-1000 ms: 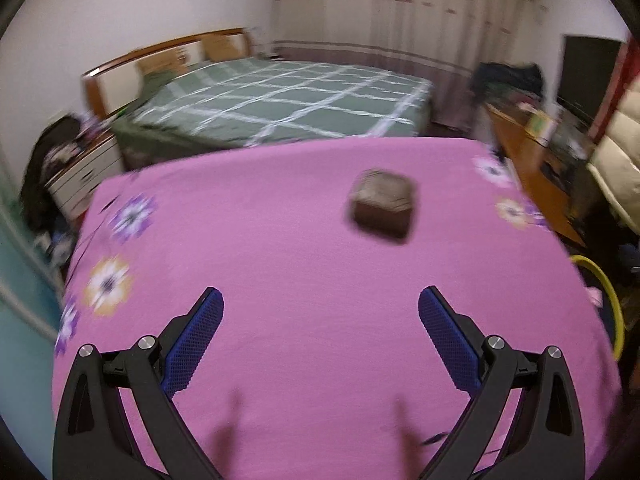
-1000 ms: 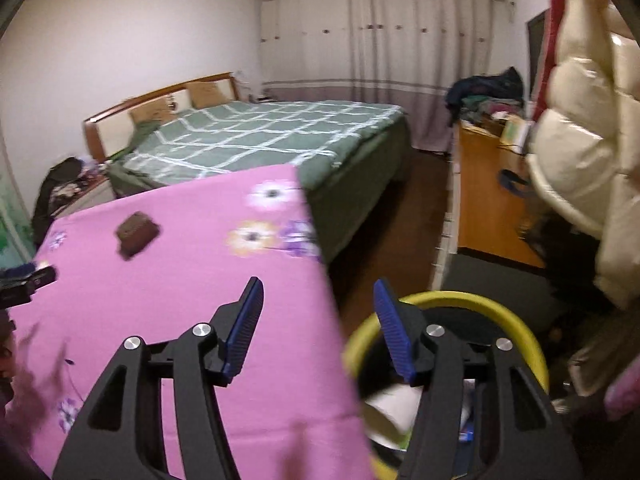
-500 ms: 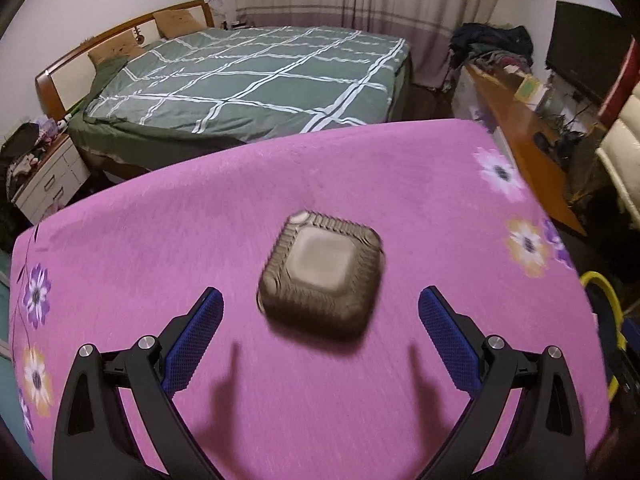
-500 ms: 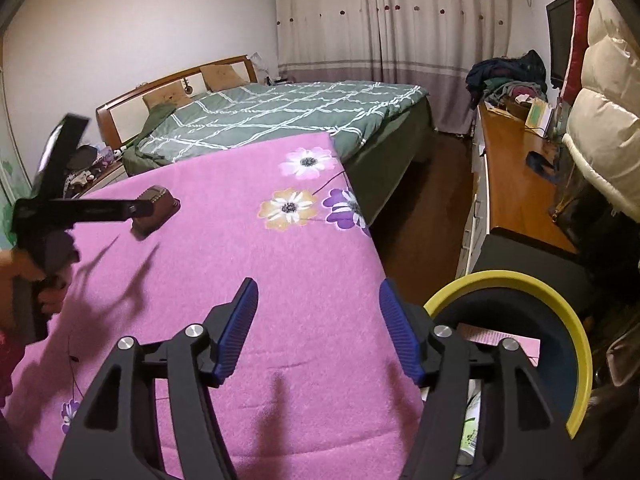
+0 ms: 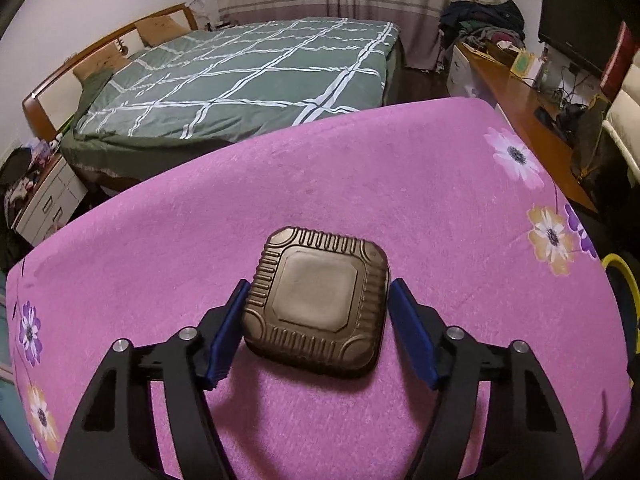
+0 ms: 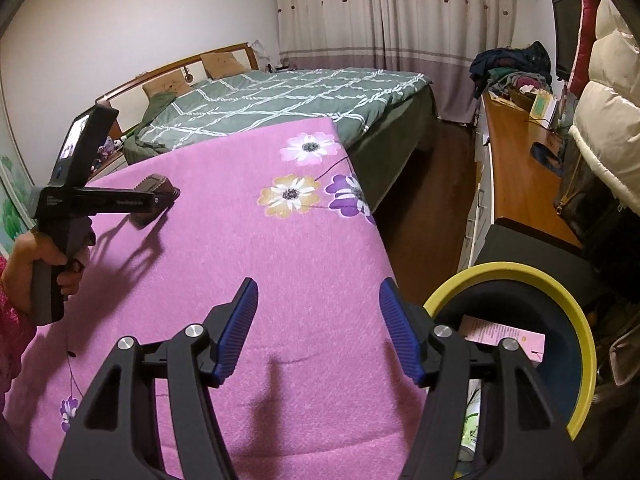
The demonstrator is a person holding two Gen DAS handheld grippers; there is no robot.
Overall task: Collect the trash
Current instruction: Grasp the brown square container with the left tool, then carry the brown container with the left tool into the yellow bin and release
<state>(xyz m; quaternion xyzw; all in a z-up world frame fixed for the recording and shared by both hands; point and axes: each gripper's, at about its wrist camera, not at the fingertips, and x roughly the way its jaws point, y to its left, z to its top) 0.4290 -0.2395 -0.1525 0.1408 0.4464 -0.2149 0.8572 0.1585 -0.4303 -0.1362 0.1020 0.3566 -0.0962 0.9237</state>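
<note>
A brown ribbed square plastic tray [image 5: 318, 302] lies upside down on the pink flowered tablecloth [image 5: 360, 184]. My left gripper [image 5: 316, 320] has closed around it: the left pad touches its side, the right pad sits at its right edge. In the right wrist view the same tray [image 6: 154, 194] shows far left, held in the left gripper [image 6: 156, 200]. My right gripper [image 6: 318, 324] is open and empty above the table's right edge, next to the yellow-rimmed trash bin [image 6: 576, 320], which holds paper scraps.
A green checked bed [image 5: 248, 76] stands behind the table. A wooden desk [image 6: 520, 184] with clutter runs along the right wall, with a dark floor gap between it and the table. A white padded jacket [image 6: 608, 112] hangs at the far right.
My left gripper moved forward to the brown tray and closed its jaws around it. My right gripper barely moved and stays open beside the bin.
</note>
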